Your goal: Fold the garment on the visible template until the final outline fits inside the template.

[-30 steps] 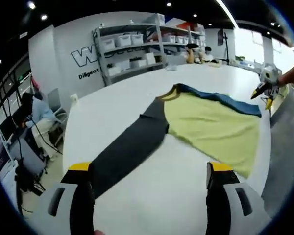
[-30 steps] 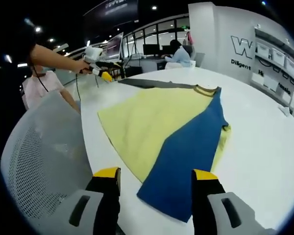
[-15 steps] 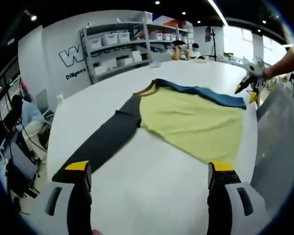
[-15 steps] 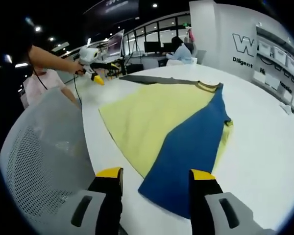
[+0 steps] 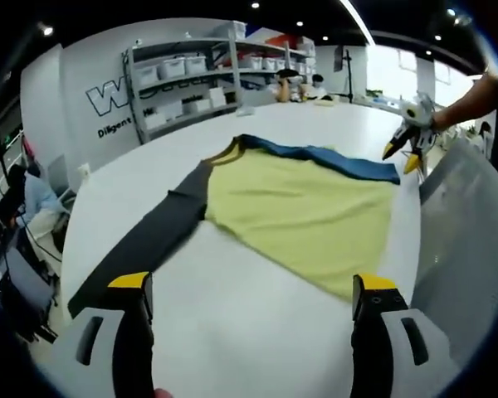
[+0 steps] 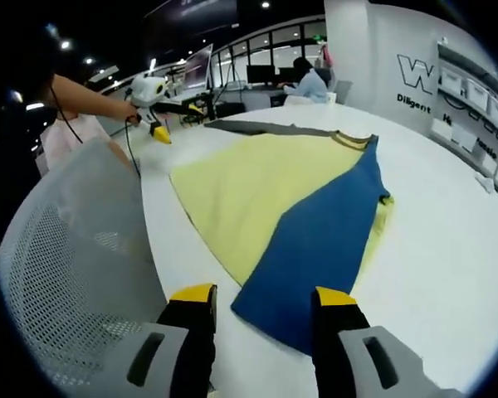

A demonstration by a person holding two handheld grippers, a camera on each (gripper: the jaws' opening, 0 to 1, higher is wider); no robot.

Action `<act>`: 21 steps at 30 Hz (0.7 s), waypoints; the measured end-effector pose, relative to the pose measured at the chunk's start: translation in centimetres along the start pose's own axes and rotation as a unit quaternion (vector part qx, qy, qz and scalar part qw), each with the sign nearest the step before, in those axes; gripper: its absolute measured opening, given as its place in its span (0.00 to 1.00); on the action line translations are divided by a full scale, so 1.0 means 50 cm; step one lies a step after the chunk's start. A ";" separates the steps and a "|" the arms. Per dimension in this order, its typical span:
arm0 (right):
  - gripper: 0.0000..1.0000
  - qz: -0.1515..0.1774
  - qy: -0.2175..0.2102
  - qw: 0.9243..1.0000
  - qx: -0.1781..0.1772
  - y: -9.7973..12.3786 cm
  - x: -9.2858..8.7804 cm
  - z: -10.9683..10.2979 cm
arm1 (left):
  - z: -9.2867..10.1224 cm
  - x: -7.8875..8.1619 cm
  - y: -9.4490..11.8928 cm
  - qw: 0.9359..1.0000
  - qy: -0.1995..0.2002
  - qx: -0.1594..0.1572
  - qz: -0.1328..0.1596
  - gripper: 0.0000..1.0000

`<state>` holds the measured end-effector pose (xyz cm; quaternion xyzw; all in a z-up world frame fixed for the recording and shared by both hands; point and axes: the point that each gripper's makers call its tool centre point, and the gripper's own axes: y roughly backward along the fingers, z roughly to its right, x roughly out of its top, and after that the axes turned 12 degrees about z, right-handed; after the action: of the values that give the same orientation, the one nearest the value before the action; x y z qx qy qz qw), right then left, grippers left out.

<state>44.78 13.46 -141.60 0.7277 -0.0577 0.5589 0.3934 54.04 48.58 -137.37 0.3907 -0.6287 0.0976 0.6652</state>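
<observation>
garment spread flat on the white worktop, yellow body toward the near edge, hem close beside that edge. dark grey sleeve stretched out straight along the worktop toward the left hand-held gripper, cuff end near that gripper's left jaw, not touching. blue sleeve folded across the yellow body, cuff end lying just ahead of the right hand-held gripper, between its jaws' line and apart from them.

left hand-held gripper with jaws wide apart, nothing between them, hovering over bare worktop. right hand-held gripper with jaws parted too, nothing gripped, above the worktop's near edge.

plenty of bare worktop beyond the collar and on the far side of the blue sleeve. mesh chair back right against the near edge, beside the yellow hem.

shelves with white bins along the far wall; contents of bins not discernible. seated person at a desk beyond the worktop's far end.
</observation>
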 end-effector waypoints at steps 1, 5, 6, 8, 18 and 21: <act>0.36 -0.002 0.001 1.000 0.001 0.000 -0.002 -0.001 | 0.006 -0.001 -0.001 1.000 -0.002 -0.004 -0.001 0.99; 0.31 -0.013 0.014 1.000 0.007 -0.002 -0.015 -0.008 | 0.031 0.001 -0.004 1.000 -0.004 -0.022 -0.001 0.99; 0.30 -0.013 0.016 1.000 0.008 -0.003 -0.015 -0.010 | 0.038 0.002 -0.005 1.000 -0.003 -0.026 0.000 0.99; 0.28 -0.017 0.027 0.999 0.014 -0.006 -0.016 -0.016 | 0.049 0.003 -0.007 0.999 -0.001 -0.035 0.002 0.99; 0.13 -0.049 0.094 0.994 0.036 -0.023 -0.037 -0.031 | 0.067 0.014 -0.013 0.999 -0.003 -0.053 0.013 0.99; 0.08 -0.058 0.107 0.992 0.036 -0.026 -0.040 -0.031 | 0.066 0.012 -0.014 0.998 -0.010 -0.058 0.010 0.99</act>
<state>43.54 14.62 -143.87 0.6799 0.0476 0.6111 0.4025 52.08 45.78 -137.40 0.3468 -0.6437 0.0637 0.6792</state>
